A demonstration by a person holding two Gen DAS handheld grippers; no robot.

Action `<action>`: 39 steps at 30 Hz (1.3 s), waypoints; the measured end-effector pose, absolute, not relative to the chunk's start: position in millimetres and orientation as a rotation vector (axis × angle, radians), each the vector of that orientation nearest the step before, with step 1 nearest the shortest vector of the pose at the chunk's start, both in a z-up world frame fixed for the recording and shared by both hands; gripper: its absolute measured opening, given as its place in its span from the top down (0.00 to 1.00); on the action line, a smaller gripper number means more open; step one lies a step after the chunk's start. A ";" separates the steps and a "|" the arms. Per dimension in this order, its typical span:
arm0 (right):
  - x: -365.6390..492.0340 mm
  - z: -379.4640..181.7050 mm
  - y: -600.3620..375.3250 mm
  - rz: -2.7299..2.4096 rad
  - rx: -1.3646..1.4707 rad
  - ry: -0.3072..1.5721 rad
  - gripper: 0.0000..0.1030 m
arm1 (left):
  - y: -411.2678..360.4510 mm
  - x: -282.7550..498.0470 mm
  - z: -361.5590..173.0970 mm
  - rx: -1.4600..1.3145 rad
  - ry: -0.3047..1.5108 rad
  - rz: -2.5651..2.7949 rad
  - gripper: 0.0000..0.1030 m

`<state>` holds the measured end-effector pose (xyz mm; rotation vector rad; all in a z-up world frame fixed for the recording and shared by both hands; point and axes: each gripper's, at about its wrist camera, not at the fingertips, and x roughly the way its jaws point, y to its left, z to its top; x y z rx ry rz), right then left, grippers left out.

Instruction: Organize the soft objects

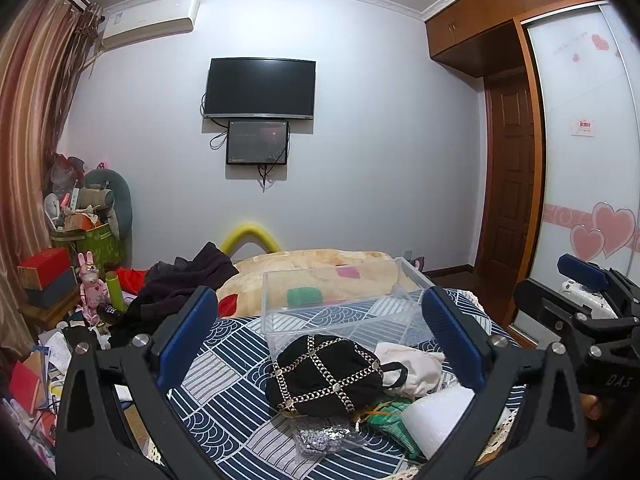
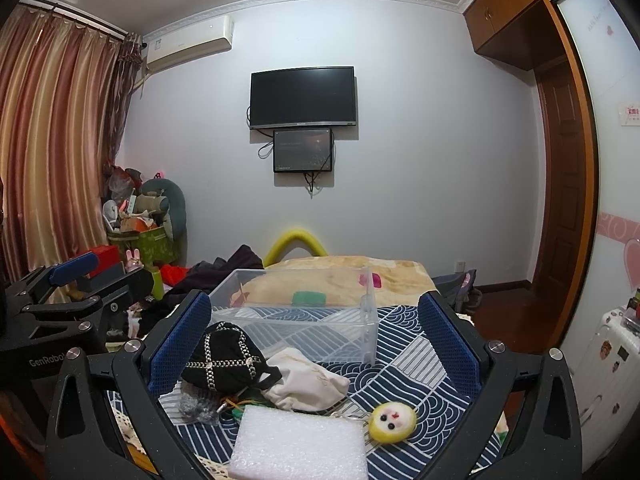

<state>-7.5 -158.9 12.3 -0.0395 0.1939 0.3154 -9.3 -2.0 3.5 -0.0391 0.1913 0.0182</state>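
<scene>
White wall (image 1: 360,160) — television (image 1: 259,89); striped curtains (image 2: 52,140)

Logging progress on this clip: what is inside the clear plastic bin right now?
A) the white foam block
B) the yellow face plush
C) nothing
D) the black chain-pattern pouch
C: the clear plastic bin shows only the bedspread through its walls; all three items lie in front of it.

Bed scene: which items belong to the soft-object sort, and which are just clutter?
Job items:
clear plastic bin
black studded pouch
cream cloth pouch
white foam block
yellow plush face keychain
green item

Lying about:
dark clothes heap
pink bunny doll
green storage box
</scene>
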 end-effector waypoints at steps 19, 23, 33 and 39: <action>-7.9 12.2 -159.4 0.320 -0.034 0.191 0.00 | -2.1 -9.7 4.9 -0.040 0.195 0.013 0.00; -8.1 13.0 -159.2 0.322 -0.034 0.191 0.00 | -2.1 -9.5 5.1 -0.041 0.195 0.013 0.00; -8.1 13.8 -158.9 0.325 -0.033 0.189 0.00 | -2.9 -9.2 6.7 -0.041 0.192 0.009 0.00; -7.2 13.1 -158.1 0.328 -0.031 0.189 0.00 | -3.9 -9.3 7.2 -0.041 0.191 0.009 0.00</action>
